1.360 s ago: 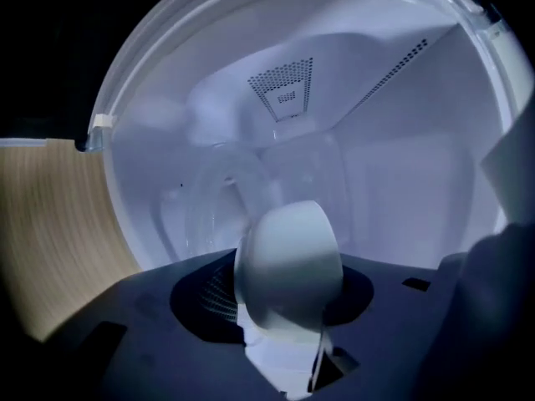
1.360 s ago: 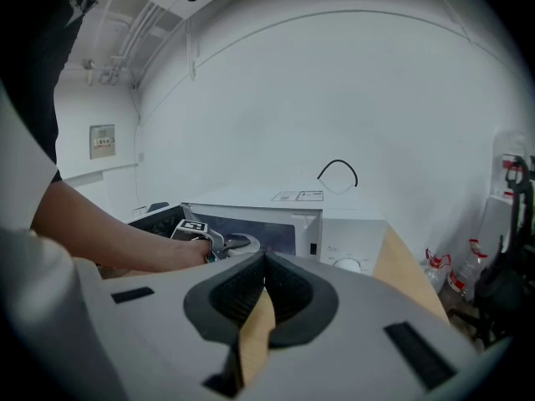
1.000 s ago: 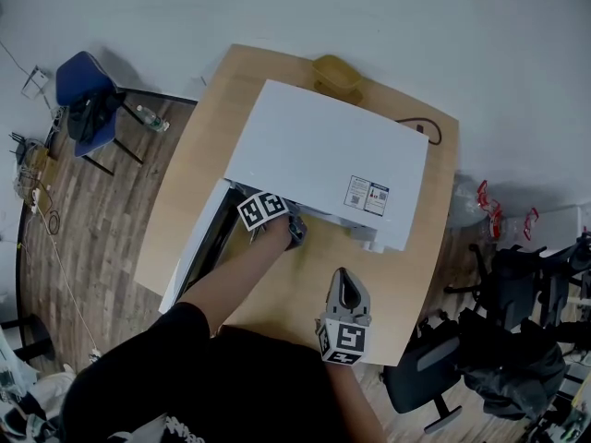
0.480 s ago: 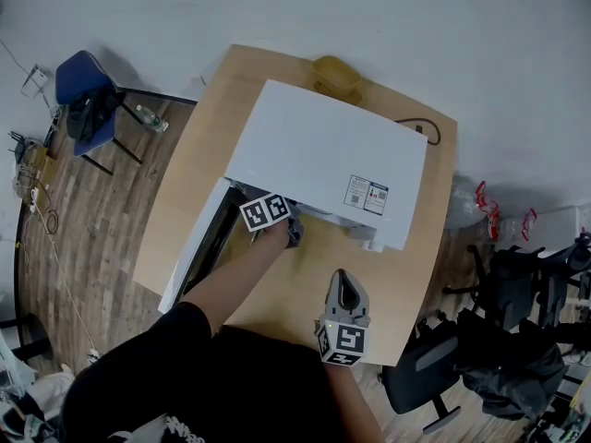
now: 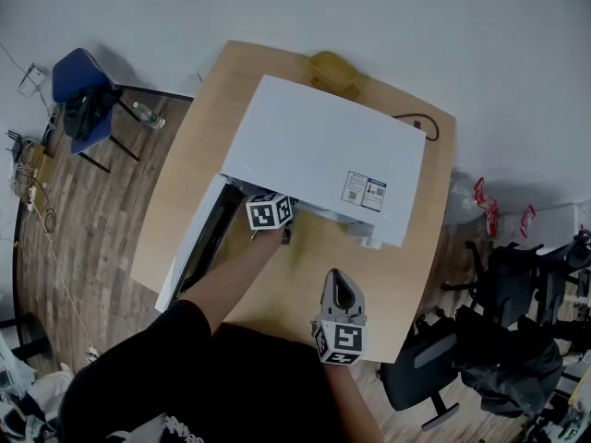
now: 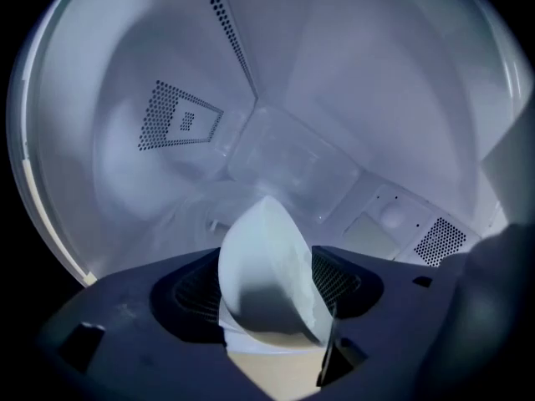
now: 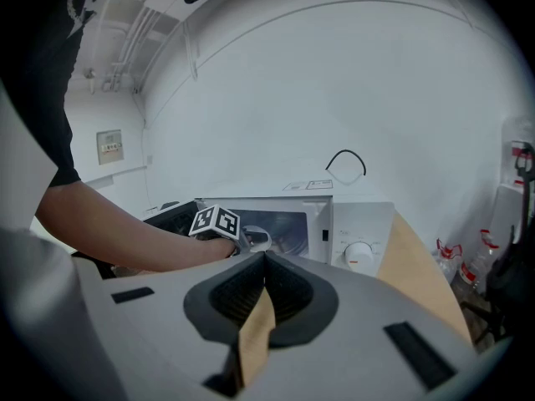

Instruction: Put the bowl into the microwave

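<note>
The white microwave (image 5: 323,160) stands on the wooden table (image 5: 305,289) with its door (image 5: 189,247) swung open to the left. My left gripper (image 6: 272,341) reaches into the cavity; from the head view only its marker cube (image 5: 270,212) shows. A white bowl (image 6: 267,278) sits tilted between its jaws, which are opening, and the pads no longer seem to press on it. My right gripper (image 5: 340,292) hovers over the table's near edge, shut and empty, pointing at the microwave front (image 7: 334,232).
A yellow container (image 5: 334,70) sits behind the microwave, and a black cable (image 5: 423,127) loops at its back right. A blue chair (image 5: 78,86) stands far left on the wood floor. Black office chairs (image 5: 420,377) crowd the right side.
The left gripper has gone a little deeper into the microwave, so less of its grey body shows. The right gripper has stayed where it was.
</note>
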A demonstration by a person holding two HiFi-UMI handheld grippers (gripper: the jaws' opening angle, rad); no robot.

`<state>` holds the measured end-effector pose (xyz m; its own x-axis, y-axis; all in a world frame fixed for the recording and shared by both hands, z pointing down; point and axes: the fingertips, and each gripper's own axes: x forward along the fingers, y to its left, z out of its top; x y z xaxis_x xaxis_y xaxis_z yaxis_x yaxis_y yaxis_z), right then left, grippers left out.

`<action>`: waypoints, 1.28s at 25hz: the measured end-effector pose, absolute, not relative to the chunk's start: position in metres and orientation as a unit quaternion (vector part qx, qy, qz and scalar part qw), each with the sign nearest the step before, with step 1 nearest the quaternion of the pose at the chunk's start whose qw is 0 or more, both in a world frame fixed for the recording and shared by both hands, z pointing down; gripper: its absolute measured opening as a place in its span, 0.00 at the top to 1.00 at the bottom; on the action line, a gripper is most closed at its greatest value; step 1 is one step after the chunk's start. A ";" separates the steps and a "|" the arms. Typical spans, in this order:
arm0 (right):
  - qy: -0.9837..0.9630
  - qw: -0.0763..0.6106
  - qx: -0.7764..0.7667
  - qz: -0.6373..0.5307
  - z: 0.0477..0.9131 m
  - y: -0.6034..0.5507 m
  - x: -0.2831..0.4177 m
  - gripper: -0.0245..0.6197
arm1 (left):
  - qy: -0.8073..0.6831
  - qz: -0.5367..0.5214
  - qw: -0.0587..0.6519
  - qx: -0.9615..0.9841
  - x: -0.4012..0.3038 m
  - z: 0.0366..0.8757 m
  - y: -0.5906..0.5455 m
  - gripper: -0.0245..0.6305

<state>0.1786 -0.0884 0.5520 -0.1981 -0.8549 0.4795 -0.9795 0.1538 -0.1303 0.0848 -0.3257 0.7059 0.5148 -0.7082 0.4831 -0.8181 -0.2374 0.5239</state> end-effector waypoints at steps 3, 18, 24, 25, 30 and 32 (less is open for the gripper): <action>-0.752 0.153 0.603 0.219 0.557 -0.086 0.172 0.87 | -0.482 0.107 0.354 0.795 0.086 0.712 -0.324 0.50; -0.771 0.155 0.579 0.216 0.558 -0.079 0.159 0.87 | -0.483 0.147 0.275 0.818 0.078 0.716 -0.330 0.41; -0.771 0.157 0.577 0.217 0.560 -0.077 0.154 0.87 | -0.507 0.081 0.289 0.808 0.061 0.700 -0.339 0.41; -0.771 0.158 0.579 0.216 0.560 -0.077 0.154 0.87 | -0.505 0.073 0.290 0.809 0.060 0.697 -0.340 0.41; -0.767 0.158 0.584 0.212 0.559 -0.078 0.155 0.87 | -0.495 0.060 0.284 0.819 0.058 0.689 -0.335 0.41; -0.767 0.157 0.586 0.209 0.556 -0.078 0.153 0.87 | -0.493 0.057 0.282 0.821 0.056 0.685 -0.330 0.41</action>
